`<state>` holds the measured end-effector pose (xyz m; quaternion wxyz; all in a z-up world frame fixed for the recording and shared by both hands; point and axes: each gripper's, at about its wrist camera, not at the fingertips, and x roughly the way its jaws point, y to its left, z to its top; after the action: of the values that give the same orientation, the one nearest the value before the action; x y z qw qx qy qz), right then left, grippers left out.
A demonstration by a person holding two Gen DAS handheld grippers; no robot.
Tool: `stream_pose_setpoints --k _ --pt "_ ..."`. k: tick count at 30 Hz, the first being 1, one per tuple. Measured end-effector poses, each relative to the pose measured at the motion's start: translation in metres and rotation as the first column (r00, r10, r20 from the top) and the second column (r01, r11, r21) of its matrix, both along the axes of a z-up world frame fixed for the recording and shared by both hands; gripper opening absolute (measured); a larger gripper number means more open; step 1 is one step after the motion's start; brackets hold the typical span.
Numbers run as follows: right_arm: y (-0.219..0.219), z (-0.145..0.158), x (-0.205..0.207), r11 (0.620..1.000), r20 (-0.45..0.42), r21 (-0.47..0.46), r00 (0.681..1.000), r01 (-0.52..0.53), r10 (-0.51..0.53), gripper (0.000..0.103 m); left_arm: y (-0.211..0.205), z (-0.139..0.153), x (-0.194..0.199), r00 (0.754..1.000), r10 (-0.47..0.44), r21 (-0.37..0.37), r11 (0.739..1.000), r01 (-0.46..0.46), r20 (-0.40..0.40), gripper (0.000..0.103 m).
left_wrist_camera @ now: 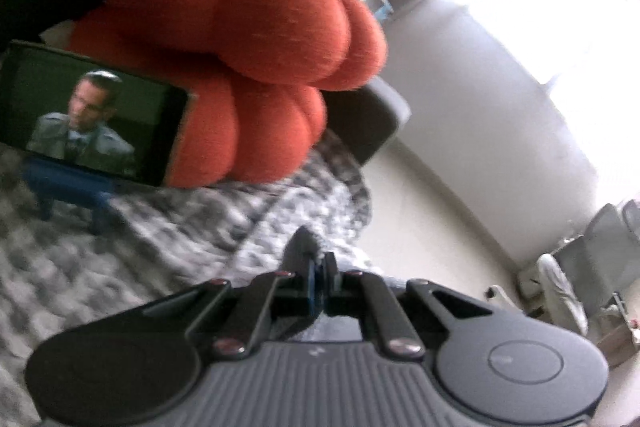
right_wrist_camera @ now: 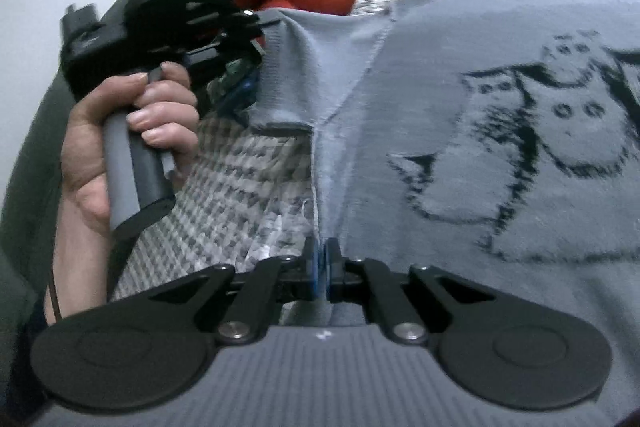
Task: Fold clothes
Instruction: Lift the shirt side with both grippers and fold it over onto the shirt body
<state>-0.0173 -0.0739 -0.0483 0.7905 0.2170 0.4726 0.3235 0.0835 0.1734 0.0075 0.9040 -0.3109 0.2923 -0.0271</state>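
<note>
So we're at the sleeve-fold step: our right gripper [right_wrist_camera: 320,267] is clenched on a fold of the grey sweater [right_wrist_camera: 460,187], which lies spread on the checked blanket [right_wrist_camera: 240,179] from 12 to 3 o'clock. Our left gripper [right_wrist_camera: 244,87], at 10 o'clock, is pinched on the sleeve edge. Next we probably carry that sleeve across the body together, keeping it taut.

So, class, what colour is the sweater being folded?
Blue-grey sweater, with a black print; the right wrist view shows it best.
</note>
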Motion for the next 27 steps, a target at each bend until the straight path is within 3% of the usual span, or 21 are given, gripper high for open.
stream_pose_setpoints --k 5,13,19,23,25,27 --pt "-0.024 -0.006 0.000 0.997 -0.075 0.047 0.995 0.069 -0.065 0.003 -0.035 0.005 0.010 0.999 -0.052 -0.045 0.998 0.053 0.010 0.003" --pt "-0.052 -0.007 -0.005 0.989 -0.121 0.055 0.984 0.137 -0.129 0.003 -0.116 0.014 0.039 0.986 -0.163 0.033 0.986 0.162 0.017 0.003" --pt "-0.069 -0.009 -0.004 0.981 -0.132 0.030 0.974 0.191 -0.185 0.003 -0.163 -0.018 0.062 0.973 -0.218 0.081 0.971 0.224 -0.073 0.003" --pt "-0.072 -0.010 -0.004 0.981 -0.134 0.015 0.972 0.194 -0.190 0.004 -0.177 -0.037 0.072 0.950 -0.280 0.109 0.949 0.296 -0.142 0.005" --pt "-0.071 -0.011 -0.004 0.983 -0.136 0.002 0.974 0.186 -0.184 0.004 -0.170 -0.035 0.070 0.949 -0.279 0.091 0.951 0.294 -0.144 0.012" --pt "-0.071 -0.013 -0.003 0.984 -0.144 -0.011 0.973 0.180 -0.180 0.005 -0.156 -0.026 0.062 0.956 -0.266 0.083 0.957 0.277 -0.122 0.033"
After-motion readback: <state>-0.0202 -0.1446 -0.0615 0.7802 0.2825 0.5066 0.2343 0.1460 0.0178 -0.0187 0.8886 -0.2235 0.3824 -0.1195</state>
